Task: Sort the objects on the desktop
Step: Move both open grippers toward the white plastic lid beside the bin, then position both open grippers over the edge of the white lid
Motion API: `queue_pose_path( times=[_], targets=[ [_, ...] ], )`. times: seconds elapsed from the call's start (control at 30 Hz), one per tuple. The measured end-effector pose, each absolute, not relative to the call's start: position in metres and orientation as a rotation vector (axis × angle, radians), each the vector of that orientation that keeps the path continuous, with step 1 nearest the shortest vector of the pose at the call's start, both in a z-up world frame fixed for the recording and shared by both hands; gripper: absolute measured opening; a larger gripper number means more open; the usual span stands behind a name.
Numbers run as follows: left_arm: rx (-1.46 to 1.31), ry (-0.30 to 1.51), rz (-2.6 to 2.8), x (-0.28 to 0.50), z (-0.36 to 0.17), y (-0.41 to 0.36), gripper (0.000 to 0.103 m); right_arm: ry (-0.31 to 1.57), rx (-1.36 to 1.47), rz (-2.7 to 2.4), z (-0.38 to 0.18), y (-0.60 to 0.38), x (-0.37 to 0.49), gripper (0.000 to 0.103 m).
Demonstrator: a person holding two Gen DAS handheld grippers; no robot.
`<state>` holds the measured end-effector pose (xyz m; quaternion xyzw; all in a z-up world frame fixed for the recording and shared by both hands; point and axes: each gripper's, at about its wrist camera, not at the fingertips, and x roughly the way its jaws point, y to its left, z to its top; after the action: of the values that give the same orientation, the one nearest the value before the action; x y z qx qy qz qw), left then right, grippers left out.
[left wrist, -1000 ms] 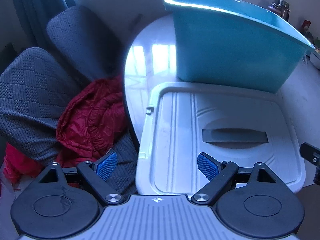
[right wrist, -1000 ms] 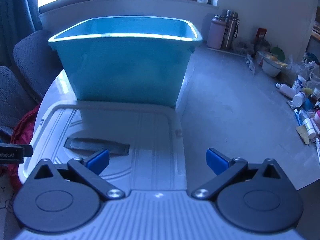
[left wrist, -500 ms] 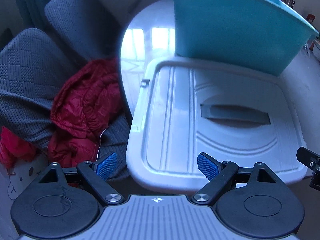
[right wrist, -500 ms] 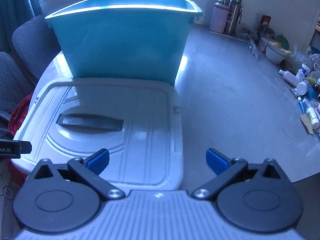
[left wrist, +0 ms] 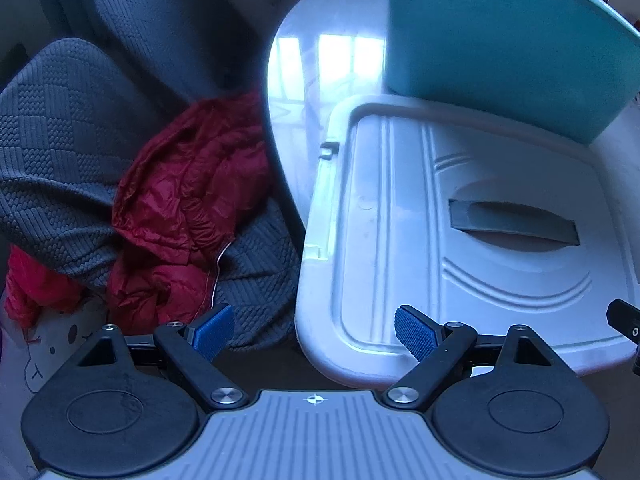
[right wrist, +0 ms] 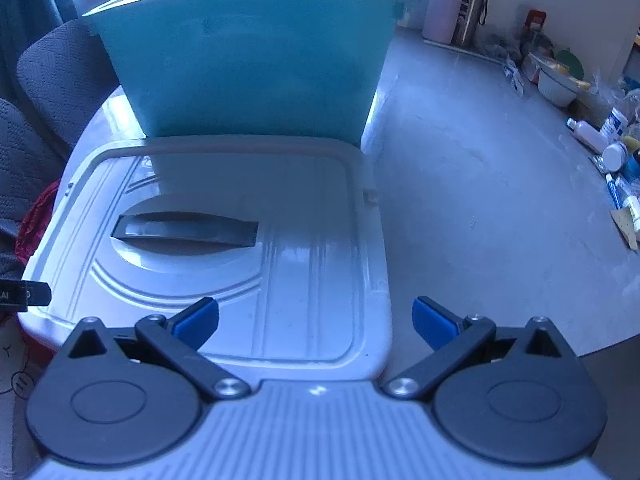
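Here the table [right wrist: 480, 168], pale grey w/ a rounded edge, fills most of the right wrist view and runs out toward 2 o'clock. On it, at 12 o'clock, stands the teal bin [right wrist: 248, 60], upright, open top toward the window. Just in front, touching its base or nearly so, lies the white lid [right wrist: 304, 248], flat, w/ a dark grey handle [right wrist: 184, 230] recessed in its middle; the lid's near edge overhangs the table rim. In the left wrist view the same lid [left wrist: 400, 220] sits from 12 to 3 o'clock, w/ the bin [left wrist: 500, 40] behind it. At 9 to 10 o'clock off the table are grey chairs [left wrist: 60, 140], a red jacket [left wrist: 192, 184] bunched on one seat. Far across the table at 2 to 3 o'clock, well apart from the lid, lies a clutter of small bottles and tubes [right wrist: 612, 148], plus two flasks [right wrist: 460, 8] by the wall at 1 o'clock. Left tool [left wrist: 314, 332]: blue pads spread wide, nothing between them but the lid's near-left corner below. Right tool [right wrist: 316, 320]: also spread wide, over the lid's near-right corner, gripping nothing.
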<state>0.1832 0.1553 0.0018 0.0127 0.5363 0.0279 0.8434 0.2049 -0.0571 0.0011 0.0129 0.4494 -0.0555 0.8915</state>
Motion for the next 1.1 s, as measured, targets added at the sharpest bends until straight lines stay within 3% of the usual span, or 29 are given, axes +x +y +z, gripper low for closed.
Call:
queue_pose_path(
  times=[0.93,1.1],
  targets=[
    [-0.032,1.179,0.005,0.231,-0.008,0.155,0.090,1.037,0.097,-0.137,-0.025,-0.068,0.240,0.103],
    [-0.046,1.190,0.018,0.238,-0.012,0.158,0.101,1.040,0.116,-0.127,-0.026,-0.074,0.246,0.103]
  ],
)
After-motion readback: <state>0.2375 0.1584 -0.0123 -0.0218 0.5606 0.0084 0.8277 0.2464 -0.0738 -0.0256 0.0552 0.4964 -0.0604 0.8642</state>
